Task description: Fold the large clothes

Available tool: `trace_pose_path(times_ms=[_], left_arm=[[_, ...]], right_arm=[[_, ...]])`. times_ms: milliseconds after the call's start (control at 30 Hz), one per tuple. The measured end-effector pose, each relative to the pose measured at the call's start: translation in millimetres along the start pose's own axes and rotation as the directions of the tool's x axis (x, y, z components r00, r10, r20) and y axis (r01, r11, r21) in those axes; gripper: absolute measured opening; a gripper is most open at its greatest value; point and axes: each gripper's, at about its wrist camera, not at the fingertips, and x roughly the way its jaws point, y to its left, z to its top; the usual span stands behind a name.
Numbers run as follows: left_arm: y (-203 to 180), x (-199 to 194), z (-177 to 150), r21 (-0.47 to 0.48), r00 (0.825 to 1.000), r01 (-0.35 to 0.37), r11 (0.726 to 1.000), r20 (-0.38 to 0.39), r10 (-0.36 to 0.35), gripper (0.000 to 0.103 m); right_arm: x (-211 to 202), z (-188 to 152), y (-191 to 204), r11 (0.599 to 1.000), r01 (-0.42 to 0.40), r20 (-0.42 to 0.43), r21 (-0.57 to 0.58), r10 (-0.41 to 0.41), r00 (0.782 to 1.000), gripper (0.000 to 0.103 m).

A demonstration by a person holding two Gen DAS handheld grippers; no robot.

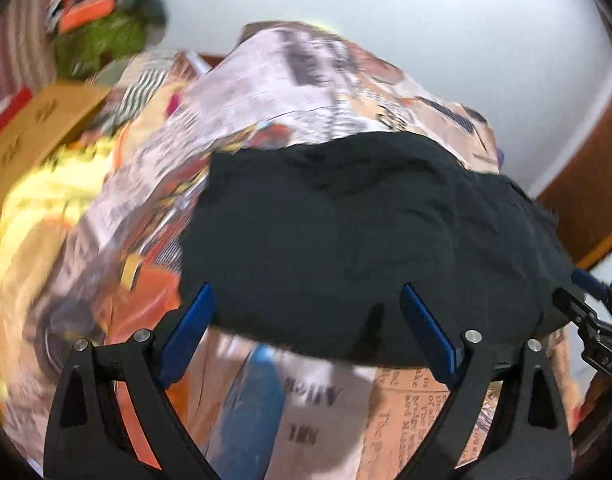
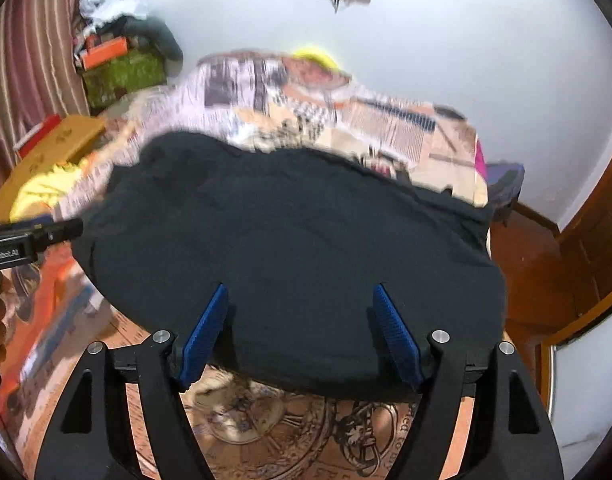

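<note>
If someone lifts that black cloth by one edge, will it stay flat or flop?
Probably flop: the black cloth lies soft and wrinkled over the printed bedsheet, following its bumps. It looks light for its size, since its near edge rumples between the right fingers. It seems unlikely to slip much; the surface looks matte, not shiny.

Left gripper [image 1: 306,292] and right gripper [image 2: 300,292] both spread wide, side by side
</note>
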Motion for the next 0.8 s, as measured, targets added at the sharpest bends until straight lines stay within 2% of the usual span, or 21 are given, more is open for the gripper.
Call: trace_pose_path(times_ms=[100, 167, 267, 333, 433, 467, 533, 700, 767, 800], left_arm=[[30, 4, -6, -0.122, 1.0, 0.015, 0.992, -0.024, -0.018, 0.094], [46, 11, -12, -0.204, 0.995, 0.069, 0.977, -0.052, -0.081, 0.093], [65, 21, -21, -0.346, 0.971, 0.201, 0.917, -0.052, -0.233, 0.092], [74, 30, -28, -0.432, 0.947, 0.273, 0.86, -0.037, -0.32, 0.092], [81, 48, -35, -0.521, 0.918, 0.319, 0.792, -0.038, -0.395, 0.092], [82, 57, -37, -0.54, 0.911, 0.325, 0.776, -0.04, -0.41, 0.092], [81, 69, -36, -0.552, 0.9, 0.345, 0.759, -0.035, -0.435, 0.092], [82, 94, -30, -0.581, 0.881, 0.386, 0.717, 0.004, -0.472, 0.092], [82, 102, -25, -0.579, 0.879, 0.394, 0.714, 0.01, -0.476, 0.092], [81, 104, -22, -0.57, 0.882, 0.394, 0.721, 0.013, -0.471, 0.092]], right_arm=[[-7, 8, 6, 1.0, -0.017, 0.038, 0.018, 0.017, 0.999, 0.072], [-5, 13, 10, 1.0, -0.02, 0.049, 0.022, 0.019, 0.999, 0.072], [9, 14, 18, 1.0, 0.003, 0.031, 0.003, -0.003, 1.0, 0.072], [18, 9, 22, 1.0, 0.018, 0.009, -0.002, -0.018, 1.0, 0.072], [42, 1, 23, 1.0, 0.008, -0.082, 0.017, -0.006, 0.997, 0.072], [47, -1, 23, 1.0, 0.011, -0.102, 0.023, -0.009, 0.995, 0.072], [47, -2, 23, 1.0, 0.015, -0.085, 0.009, -0.014, 0.996, 0.073], [47, -2, 17, 1.0, -0.012, -0.089, 0.029, 0.014, 0.996, 0.076], [47, -2, 15, 0.999, -0.018, -0.089, 0.038, 0.022, 0.996, 0.076], [48, -2, 15, 0.999, -0.021, -0.089, 0.041, 0.025, 0.996, 0.077]])
